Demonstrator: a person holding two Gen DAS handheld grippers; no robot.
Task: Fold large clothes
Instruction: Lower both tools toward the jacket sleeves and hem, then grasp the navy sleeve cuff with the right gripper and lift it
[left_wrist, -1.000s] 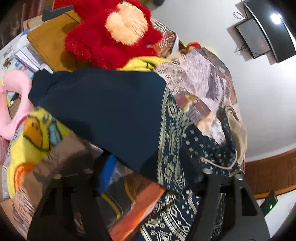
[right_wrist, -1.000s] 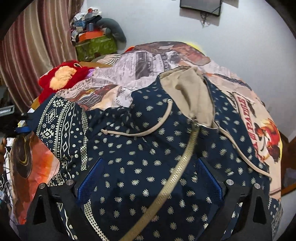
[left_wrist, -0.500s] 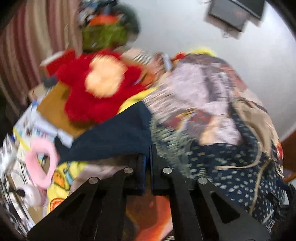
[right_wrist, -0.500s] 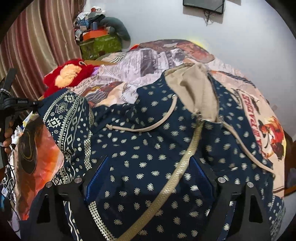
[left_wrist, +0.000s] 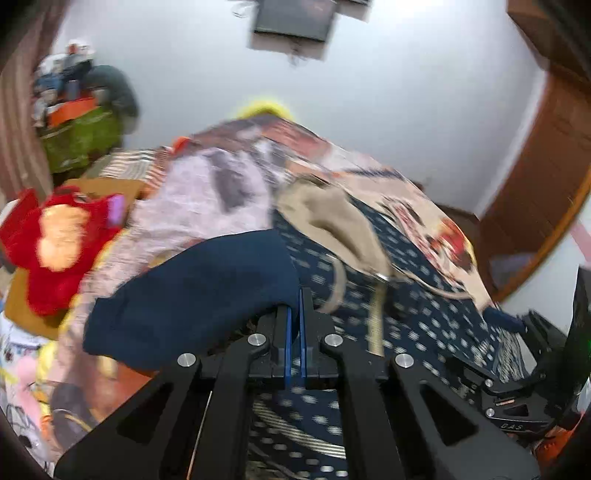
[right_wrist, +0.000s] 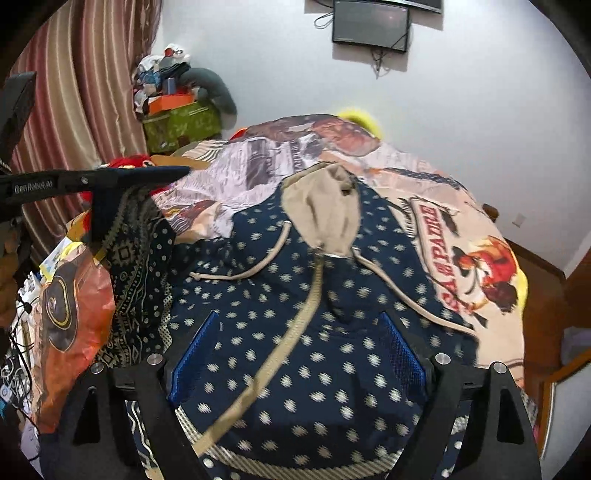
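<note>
In the left wrist view, the left gripper (left_wrist: 293, 317) is pinched tight on the plain dark blue sleeve end (left_wrist: 192, 291) of the hoodie (left_wrist: 417, 306), which bulges up and droops off to the left of the fingers. The cloth looks soft, floppy and fairly light — it will sag and slide, so a firm pinch on an edge or cuff seems best. Far to the left sits a red plush toy (left_wrist: 55, 240), well apart. The picture is blurry. In the right wrist view, the right gripper (right_wrist: 299, 354) stands wide, with nothing pressed between its blue pads (right_wrist: 192, 358); the spotted hoodie lies right under and ahead of it on the bed cover (right_wrist: 476, 258). Its tan hood (right_wrist: 325, 210), loose cords (right_wrist: 255, 271) and long zipper (right_wrist: 295, 332) could snag — pick the hem or shoulder instead. The left gripper reaches in from the left, holding the sleeve up.
</note>
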